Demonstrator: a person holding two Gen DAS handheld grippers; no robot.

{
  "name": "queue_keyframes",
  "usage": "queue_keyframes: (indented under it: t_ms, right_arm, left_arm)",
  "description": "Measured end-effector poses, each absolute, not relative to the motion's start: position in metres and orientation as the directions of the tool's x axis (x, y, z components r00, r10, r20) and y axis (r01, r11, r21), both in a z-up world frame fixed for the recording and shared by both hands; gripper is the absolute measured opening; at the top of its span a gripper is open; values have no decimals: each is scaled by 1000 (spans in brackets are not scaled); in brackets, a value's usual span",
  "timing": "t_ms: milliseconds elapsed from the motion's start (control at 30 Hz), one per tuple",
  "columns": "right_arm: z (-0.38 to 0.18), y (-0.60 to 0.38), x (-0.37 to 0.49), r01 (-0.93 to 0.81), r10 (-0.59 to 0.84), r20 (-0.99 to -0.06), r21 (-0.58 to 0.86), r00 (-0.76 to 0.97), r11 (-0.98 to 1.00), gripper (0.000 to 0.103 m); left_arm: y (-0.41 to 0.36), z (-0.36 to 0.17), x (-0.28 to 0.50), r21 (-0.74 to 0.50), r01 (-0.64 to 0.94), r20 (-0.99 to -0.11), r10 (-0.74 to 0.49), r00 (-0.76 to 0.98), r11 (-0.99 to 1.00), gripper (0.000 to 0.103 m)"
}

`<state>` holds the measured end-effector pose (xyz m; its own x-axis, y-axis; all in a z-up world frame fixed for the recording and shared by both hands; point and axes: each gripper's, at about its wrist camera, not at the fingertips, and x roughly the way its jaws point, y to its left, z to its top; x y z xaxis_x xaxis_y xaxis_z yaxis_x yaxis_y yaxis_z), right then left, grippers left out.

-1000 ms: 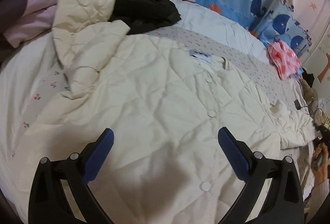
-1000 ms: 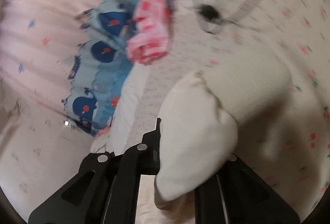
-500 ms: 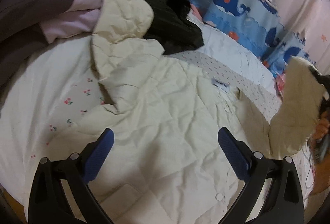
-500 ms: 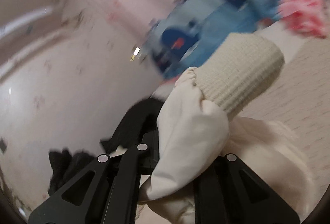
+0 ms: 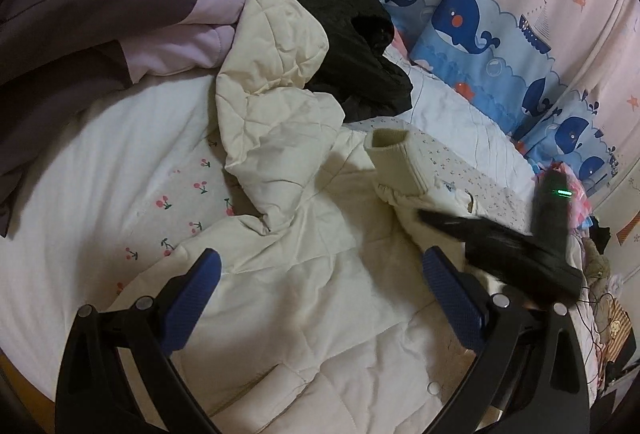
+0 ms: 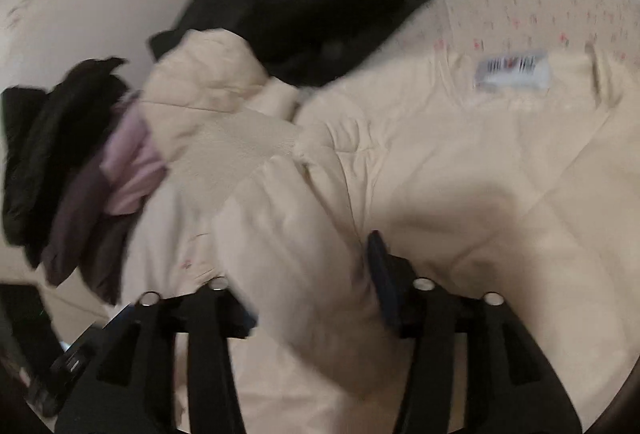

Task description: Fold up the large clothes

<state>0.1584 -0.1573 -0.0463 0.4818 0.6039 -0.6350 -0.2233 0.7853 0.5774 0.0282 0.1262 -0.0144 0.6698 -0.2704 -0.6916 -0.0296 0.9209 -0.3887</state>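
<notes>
Your right hand-held gripper [image 6: 312, 294] is opening, its jaws parting around the sleeve [image 6: 288, 234] of the cream quilted padded jacket [image 5: 320, 294], which still lies between them. The ribbed knit cuff [image 5: 396, 162] lies across the jacket's chest ahead of your grippers, probably so the sleeve folds inward. Your left hand-held gripper [image 5: 324, 298] hovers released over the jacket body spread on the bed [image 5: 80, 162], holding nothing. Count one cream jacket, two sleeves, one black garment [image 5: 344, 34] beyond, and one purple garment [image 5: 120, 18] far left.
</notes>
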Motion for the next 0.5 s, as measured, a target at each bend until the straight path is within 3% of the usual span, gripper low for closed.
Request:
queue_keyframes:
  t_ms: [67, 100, 167, 233, 333, 500]
  right_arm:
    - [-40, -170, 149, -230, 599, -580, 585, 551, 778, 69]
    - [-49, -174, 149, -190, 563, -603, 569, 565, 800, 72]
    - [-91, -157, 154, -175, 517, -735, 494, 439, 851, 72]
    - [-91, -147, 149, -216, 481, -754, 431, 448, 876, 72]
    - [-65, -167, 135, -196, 572, -669, 553, 474, 810, 72]
    - [-19, -192, 81, -284, 614, -574, 562, 542, 777, 75]
  left_arm:
    - [126, -16, 29, -392, -35, -694, -271, 667, 919, 97]
    - [125, -16, 29, -388, -33, -694, -268, 669, 921, 97]
    - [121, -16, 29, -366, -33, -697, -250, 672, 930, 97]
    - [118, -16, 29, -338, -35, -700, -227, 677, 940, 97]
    - [113, -7, 25, -245, -44, -679, -139, 721, 968, 97]
    - [117, 15, 56, -142, -64, -656, -45, 754, 988, 97]
